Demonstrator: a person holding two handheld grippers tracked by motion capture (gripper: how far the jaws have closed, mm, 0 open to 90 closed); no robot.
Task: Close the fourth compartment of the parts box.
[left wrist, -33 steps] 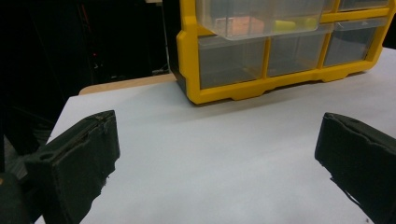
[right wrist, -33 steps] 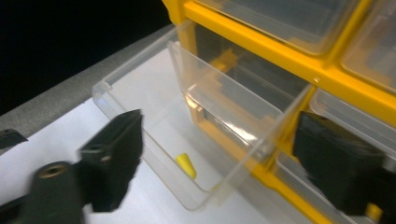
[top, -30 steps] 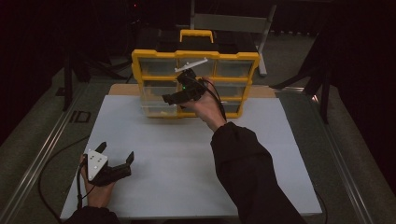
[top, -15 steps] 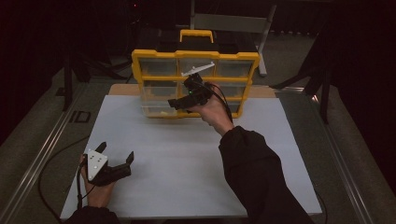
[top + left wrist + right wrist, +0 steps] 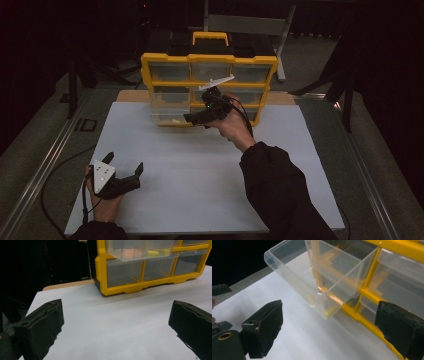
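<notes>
A yellow organizer [image 5: 209, 59] with clear drawers stands at the far middle of the white tabletop. One clear drawer [image 5: 312, 277] on its left side is pulled out, with a yellow piece [image 5: 157, 252] and an orange-brown piece [image 5: 130, 253] lying in it. My right gripper [image 5: 197, 114] hovers just in front of that drawer [image 5: 170, 116], its jaws wide apart and holding nothing [image 5: 329, 332]. My left gripper [image 5: 124, 163] rests at the near left of the table, open and holding nothing [image 5: 116, 327], pointing toward the organizer [image 5: 120, 288].
The white tabletop [image 5: 200, 170] spreads wide between the two grippers. A metal rail [image 5: 45, 165] runs along the table's left side. Dark stands and a grey frame [image 5: 250, 22] sit behind the organizer.
My right gripper has drawn back a little from the organizer, toward the person and slightly right. The left gripper has stayed put.
</notes>
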